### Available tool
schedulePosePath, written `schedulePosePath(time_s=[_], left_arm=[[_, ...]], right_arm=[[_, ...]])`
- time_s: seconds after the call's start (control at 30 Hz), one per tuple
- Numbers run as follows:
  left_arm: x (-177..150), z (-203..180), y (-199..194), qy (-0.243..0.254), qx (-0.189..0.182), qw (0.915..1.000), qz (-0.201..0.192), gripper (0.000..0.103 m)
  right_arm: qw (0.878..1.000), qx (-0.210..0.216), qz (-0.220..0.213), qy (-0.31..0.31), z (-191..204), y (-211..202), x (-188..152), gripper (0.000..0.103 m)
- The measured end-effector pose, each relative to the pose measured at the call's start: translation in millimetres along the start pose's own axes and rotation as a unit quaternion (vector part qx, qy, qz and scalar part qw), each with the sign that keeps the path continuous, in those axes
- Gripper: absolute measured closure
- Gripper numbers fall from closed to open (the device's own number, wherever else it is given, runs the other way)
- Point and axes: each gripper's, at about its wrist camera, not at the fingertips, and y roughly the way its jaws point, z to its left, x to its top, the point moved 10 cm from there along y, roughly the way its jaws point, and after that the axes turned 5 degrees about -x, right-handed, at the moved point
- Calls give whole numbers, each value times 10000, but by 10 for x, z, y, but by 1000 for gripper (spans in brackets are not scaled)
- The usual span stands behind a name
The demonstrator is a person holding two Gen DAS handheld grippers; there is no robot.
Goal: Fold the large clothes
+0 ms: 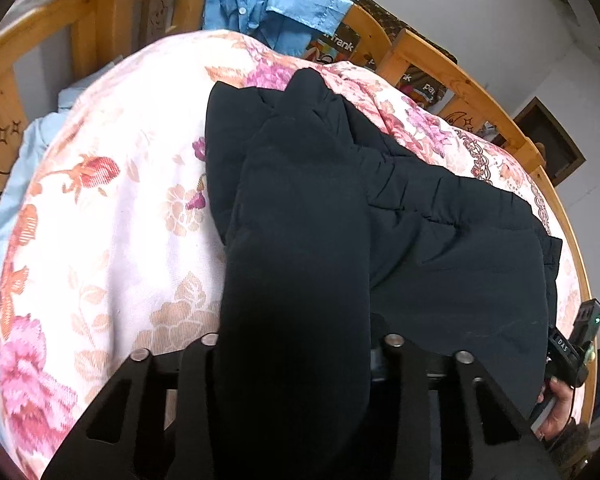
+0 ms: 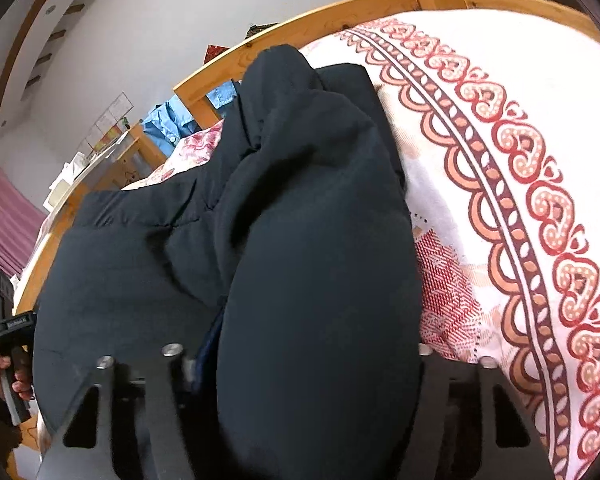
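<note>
A large black padded jacket (image 1: 440,248) lies on a floral bedsheet (image 1: 112,208). My left gripper (image 1: 296,360) is shut on a thick fold of the jacket, which bulges up between its linkage arms and hides the fingertips. My right gripper (image 2: 316,360) is shut on another fold of the same jacket (image 2: 140,264), fingertips also hidden by the cloth. The right gripper and the hand holding it show at the right edge of the left wrist view (image 1: 572,356); the left one shows at the left edge of the right wrist view (image 2: 4,328).
A wooden bed frame (image 1: 460,80) runs around the mattress. A blue shirt (image 1: 260,4) hangs over the headboard rail. A light blue cloth (image 1: 24,160) lies at the bed's left side. The sheet's patterned border (image 2: 520,200) runs along the right.
</note>
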Motion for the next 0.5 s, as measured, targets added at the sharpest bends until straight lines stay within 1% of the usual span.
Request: schedulePosePath(time_s=[0.03, 0.07, 0.13, 0.23, 0.3, 0.4, 0.5], left_arm=[[-2, -19, -30, 21, 62, 10000, -28, 73], [0, -41, -51, 48, 113, 9999, -56, 75], [-12, -40, -123, 102, 203, 9996, -136, 78], [-24, -122, -221, 320, 451, 9981, -288, 82], [24, -314, -195, 397, 542, 9971, -363, 84], [39, -413, -232, 441, 531, 9965, -474, 85], [36, -466, -312, 510, 533, 9959, -515, 86]], right_arm=[[10000, -8, -28, -2, 3, -38, 28, 55], [10000, -10, -53, -10, 18, -67, 31, 58], [9999, -26, -100, -49, 35, -153, 74, 65], [9997, -65, -209, -129, 48, -281, 101, 73], [9995, -42, -309, -90, 44, -376, 106, 77], [9989, 6, -477, -1, 38, -517, 117, 81], [9984, 19, -572, -22, 39, -652, 110, 82]])
